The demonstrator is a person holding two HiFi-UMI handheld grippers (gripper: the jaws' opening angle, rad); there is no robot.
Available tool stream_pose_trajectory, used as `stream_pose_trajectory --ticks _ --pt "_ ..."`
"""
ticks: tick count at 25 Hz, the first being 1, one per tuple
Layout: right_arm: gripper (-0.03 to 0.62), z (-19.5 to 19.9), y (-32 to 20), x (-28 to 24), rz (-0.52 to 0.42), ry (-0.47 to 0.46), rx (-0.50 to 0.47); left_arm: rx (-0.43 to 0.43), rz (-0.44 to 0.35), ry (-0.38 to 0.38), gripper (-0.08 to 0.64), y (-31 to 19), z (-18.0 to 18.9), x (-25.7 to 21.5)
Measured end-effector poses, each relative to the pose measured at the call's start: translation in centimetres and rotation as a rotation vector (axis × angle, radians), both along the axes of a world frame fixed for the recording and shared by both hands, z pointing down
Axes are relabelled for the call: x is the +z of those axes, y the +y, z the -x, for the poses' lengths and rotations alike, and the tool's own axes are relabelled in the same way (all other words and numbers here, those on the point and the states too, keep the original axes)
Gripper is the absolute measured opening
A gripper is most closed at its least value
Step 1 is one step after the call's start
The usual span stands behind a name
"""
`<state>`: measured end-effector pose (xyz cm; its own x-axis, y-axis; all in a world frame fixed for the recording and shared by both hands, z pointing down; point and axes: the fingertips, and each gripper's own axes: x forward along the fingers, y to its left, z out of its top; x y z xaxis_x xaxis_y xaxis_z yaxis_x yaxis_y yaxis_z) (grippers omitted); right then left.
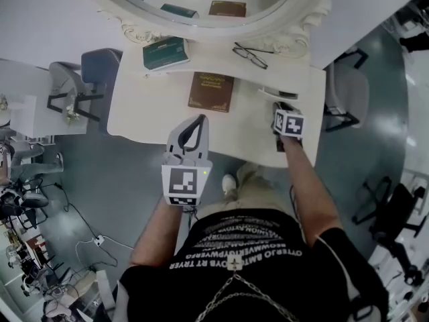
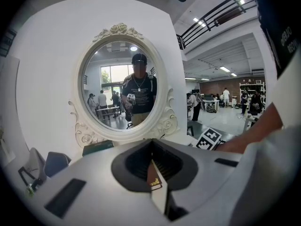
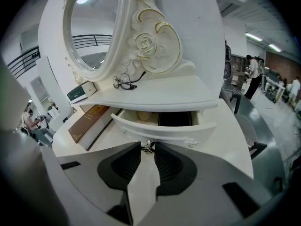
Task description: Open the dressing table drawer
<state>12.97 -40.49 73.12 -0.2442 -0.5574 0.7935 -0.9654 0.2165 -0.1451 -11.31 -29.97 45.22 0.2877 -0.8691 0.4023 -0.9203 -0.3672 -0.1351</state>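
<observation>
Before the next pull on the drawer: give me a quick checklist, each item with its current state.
1. Right claw closed on the knob: ok.
2. Drawer partly out, front looks level: ok.
3. Brown book lies beside the drawer, out of its path: ok.
4. Glasses sit on the shelf above, apart from the drawer: ok.
5. Left claw shut, empty, away from the drawer: ok.
6. Travel left before the drawer stops: cannot tell.

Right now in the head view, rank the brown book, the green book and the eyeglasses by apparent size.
1. brown book
2. green book, slightly smaller, though its raised shelf brings it nearer the camera
3. eyeglasses, clearly smallest
</observation>
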Motion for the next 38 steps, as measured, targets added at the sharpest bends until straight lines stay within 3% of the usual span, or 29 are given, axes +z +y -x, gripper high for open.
stream_pose_trajectory --ticks 8,12,38 --pt "0.087 0.0 1.4 0.4 0.008 -0.002 0.001 0.001 -0.004 0.004 0.005 0.9 0.1 -0.2" --pt "0.087 1.0 2.2 0.3 0.022 -0.049 -0.004 0.006 -0.004 -0.002 0.005 1.3 0.2 -0.3" --pt "0.103 0.4 3.9 0.7 0.004 -0.023 0.000 0.016 -0.029 0.013 0.005 2.5 0.1 -1.4"
